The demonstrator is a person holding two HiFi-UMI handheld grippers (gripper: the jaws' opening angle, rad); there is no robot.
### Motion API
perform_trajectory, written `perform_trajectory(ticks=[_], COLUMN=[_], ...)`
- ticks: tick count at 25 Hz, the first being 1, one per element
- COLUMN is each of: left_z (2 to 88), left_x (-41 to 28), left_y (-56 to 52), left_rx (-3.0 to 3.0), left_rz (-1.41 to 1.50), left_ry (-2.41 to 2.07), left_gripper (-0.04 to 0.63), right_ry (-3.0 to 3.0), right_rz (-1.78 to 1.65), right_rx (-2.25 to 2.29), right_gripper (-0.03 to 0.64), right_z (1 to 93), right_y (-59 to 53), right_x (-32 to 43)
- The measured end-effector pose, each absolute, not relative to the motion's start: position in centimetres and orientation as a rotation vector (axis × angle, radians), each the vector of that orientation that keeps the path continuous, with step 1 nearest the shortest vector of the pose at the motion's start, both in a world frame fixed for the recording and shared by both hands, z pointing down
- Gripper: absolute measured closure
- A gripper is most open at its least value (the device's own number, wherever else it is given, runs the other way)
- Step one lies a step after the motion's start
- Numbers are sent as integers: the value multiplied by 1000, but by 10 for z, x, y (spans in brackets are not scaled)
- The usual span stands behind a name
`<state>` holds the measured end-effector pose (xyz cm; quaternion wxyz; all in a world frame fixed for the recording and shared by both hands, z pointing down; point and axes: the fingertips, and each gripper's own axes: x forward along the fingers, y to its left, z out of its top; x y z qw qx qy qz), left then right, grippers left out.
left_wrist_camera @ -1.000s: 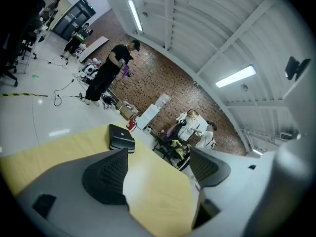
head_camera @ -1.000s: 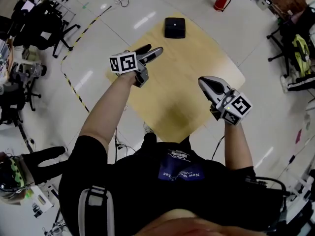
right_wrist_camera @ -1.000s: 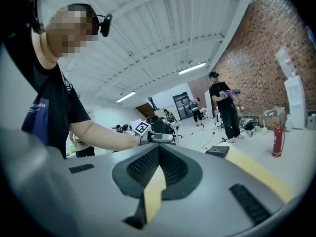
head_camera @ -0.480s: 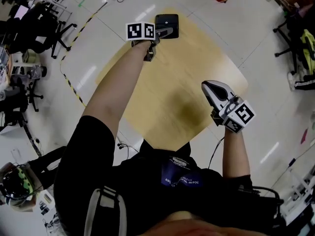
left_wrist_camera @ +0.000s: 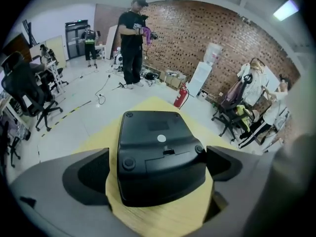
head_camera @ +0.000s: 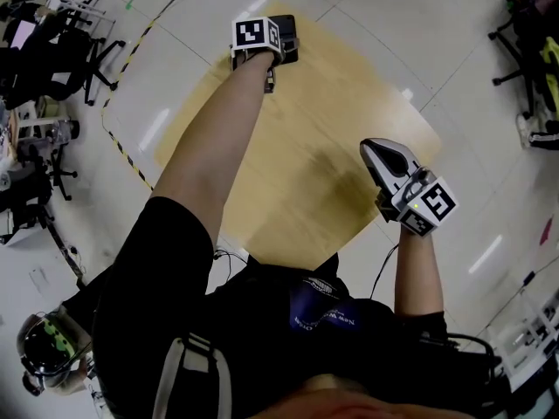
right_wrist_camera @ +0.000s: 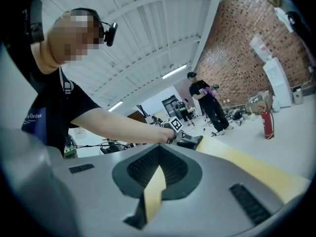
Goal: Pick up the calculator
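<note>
A black calculator (left_wrist_camera: 160,157) lies underside up, feet and battery cover showing, at the far corner of the yellow table (head_camera: 332,147). My left gripper (left_wrist_camera: 160,169) points down at it, jaws wide and just opened further. One finger stands at each side of the calculator, and a sliver of table shows by the left one. In the head view the left gripper (head_camera: 278,55) and its marker cube cover most of the calculator (head_camera: 290,42). My right gripper (head_camera: 376,151) hovers over the table's right side, jaws together and empty. The right gripper view shows the right gripper (right_wrist_camera: 153,181) facing the calculator (right_wrist_camera: 190,142).
A fire extinguisher (left_wrist_camera: 180,95) stands on the floor beyond the table. A person (left_wrist_camera: 132,43) stands further back. Office chairs (head_camera: 61,42) crowd the left, and another chair (left_wrist_camera: 237,112) draped with clothes is at the right. Yellow-black tape (head_camera: 131,160) runs on the floor.
My left arm has stretched out to the far corner and lowered, its jaws opening and coming astride the calculator. The right gripper has shifted only a little.
</note>
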<state>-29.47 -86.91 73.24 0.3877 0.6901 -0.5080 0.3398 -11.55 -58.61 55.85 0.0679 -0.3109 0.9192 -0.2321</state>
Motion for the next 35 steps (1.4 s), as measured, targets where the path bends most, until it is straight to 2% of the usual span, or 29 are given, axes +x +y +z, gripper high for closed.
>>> perform_trajectory(ticks=[12,21,30,35], left_z=[730,737,743,739], left_x=[-286,-283,-292,-294], left_y=[-872,-863,-869,-860], left_rx=[1725,1601,1569,1678], left_rz=[871,1064,971,1060], left_ry=[-1237,-1206,-1307,-1250], left_gripper=[8,8,8,8], right_ry=[2732,2722,2707,2713], right_rz=[-736,-770,-800,-802], right_rx=[-923,-930,-936,-960], right_gripper=[632,632,632,632], right_z=[561,564,571,569], right_y=[-592,-590,-583,-582], right_x=[-115,-115,-111,-110])
